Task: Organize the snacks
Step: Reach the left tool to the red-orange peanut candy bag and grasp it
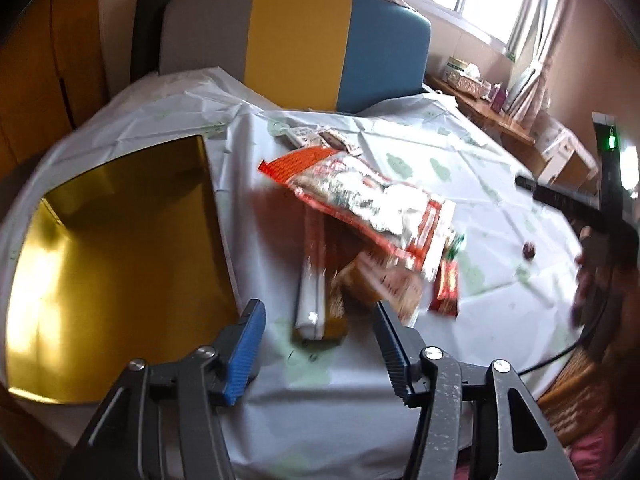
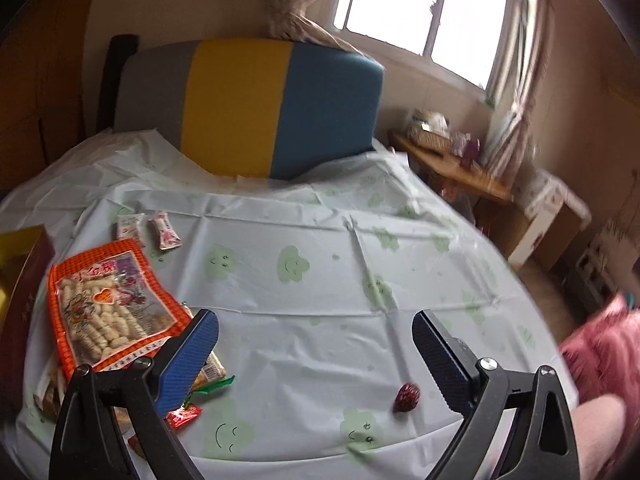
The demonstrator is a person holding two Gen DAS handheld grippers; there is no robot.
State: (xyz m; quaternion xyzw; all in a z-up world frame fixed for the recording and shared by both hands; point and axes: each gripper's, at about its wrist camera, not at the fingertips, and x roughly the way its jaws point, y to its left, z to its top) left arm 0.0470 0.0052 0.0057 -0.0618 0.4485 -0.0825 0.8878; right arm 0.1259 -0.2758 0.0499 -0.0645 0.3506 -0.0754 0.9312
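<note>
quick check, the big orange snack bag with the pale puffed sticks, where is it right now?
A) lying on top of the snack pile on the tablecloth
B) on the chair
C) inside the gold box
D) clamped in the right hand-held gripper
A: the big orange snack bag lies flat across other packets on the tablecloth, beside the gold box, and both hand-held grippers are open.

Bright curtained window [image 2: 424,4] behind tricolour chair [image 2: 248,108]
</note>
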